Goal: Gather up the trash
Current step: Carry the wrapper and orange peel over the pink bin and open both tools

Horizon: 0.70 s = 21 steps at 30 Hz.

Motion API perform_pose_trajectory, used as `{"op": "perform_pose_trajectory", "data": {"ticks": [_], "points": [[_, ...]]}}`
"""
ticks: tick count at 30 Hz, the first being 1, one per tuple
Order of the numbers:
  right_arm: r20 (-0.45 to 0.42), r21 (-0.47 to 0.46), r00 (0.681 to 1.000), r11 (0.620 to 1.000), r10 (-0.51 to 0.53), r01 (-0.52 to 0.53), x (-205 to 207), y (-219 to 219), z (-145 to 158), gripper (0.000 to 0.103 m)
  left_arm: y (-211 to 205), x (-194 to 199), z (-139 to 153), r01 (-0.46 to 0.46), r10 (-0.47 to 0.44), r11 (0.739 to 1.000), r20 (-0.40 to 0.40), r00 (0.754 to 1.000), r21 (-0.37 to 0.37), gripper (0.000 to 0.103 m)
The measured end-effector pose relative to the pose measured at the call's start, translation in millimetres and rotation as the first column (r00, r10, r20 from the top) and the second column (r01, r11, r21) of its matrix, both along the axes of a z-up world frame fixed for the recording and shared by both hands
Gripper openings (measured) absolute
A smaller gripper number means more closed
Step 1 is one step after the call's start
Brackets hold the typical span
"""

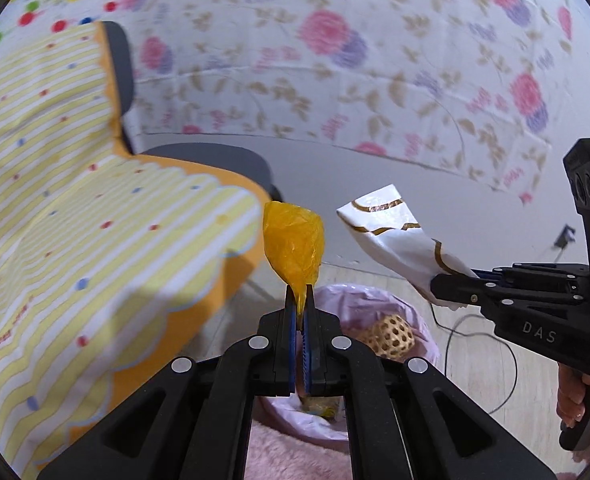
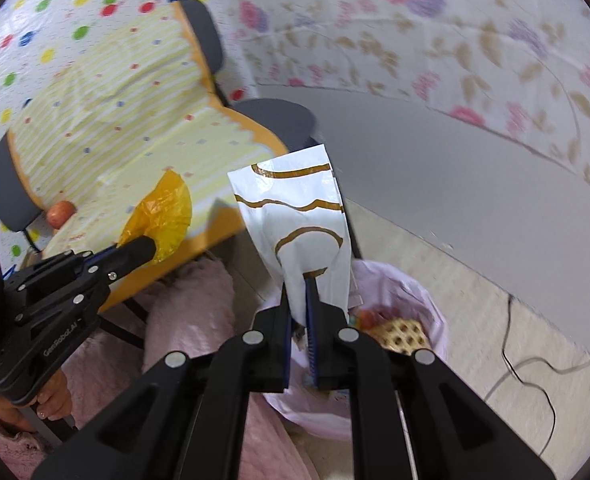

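Note:
My left gripper (image 1: 299, 298) is shut on a crumpled orange plastic wrapper (image 1: 293, 242), held above a bin lined with a pale pink bag (image 1: 379, 300). My right gripper (image 2: 297, 286) is shut on a white wrapper with gold lines (image 2: 299, 216), also above the bin (image 2: 415, 284). The bin holds a tan perforated ball (image 1: 391, 336) and other scraps. In the left wrist view the right gripper (image 1: 439, 284) holds the white wrapper (image 1: 395, 236) to the right. In the right wrist view the left gripper (image 2: 145, 246) holds the orange wrapper (image 2: 163, 212) to the left.
A chair covered with a yellow striped cloth (image 1: 75, 208) stands left of the bin. An orange fruit (image 2: 60, 213) lies on the cloth. A floral sheet (image 1: 335, 60) hangs on the wall. A black cable (image 2: 535, 376) runs across the light floor. Pink fuzzy fabric (image 2: 183, 332) is below.

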State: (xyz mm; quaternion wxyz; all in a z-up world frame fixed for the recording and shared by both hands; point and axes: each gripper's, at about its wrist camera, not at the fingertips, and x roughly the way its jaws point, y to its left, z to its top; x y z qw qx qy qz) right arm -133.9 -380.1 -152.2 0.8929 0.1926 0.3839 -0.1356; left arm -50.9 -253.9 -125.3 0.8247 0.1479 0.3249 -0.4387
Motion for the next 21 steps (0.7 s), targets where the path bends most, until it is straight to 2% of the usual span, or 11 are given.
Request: {"op": "perform_pose_trajectory", "data": {"ticks": [9,12,13,14,16,21], "points": [[-0.060,0.031,0.998,0.999,-0.025,0.026,8.1,-21.5,-31.5,0.008,-28.7,11.9,-21.6,0.028,-0.026,0.999,-0.068,0.997,0.040,0.006],[-0.071,0.065,0.997,0.997,-0.031,0.036,14.8,-27.2,-41.8,0.017,-31.0,16.8,-25.4,0.014,-0.010,0.999,-0.084,0.996,0.046,0.026],[-0.076,0.065,0.997,0.997,-0.033,0.038,16.0,-27.4,-43.3,0.024,-31.1,17.7,-25.6,0.008,-0.005,0.999,-0.085,0.996,0.044,0.037],[-0.081,0.060,0.996,0.997,-0.035,0.040,16.9,-27.6,-44.2,0.031,-30.6,18.6,-25.5,0.002,0.001,0.999,-0.086,0.996,0.039,0.042],[-0.084,0.054,0.996,0.998,-0.036,0.040,17.9,-28.3,-44.6,0.035,-29.6,20.8,-25.3,-0.006,0.009,0.999,-0.088,0.996,0.032,0.043],[-0.078,0.035,0.995,0.997,-0.064,0.067,10.4,-33.4,-37.7,0.035,-23.6,25.2,-22.9,-0.031,0.032,0.999,-0.109,0.994,0.019,0.045]]}}
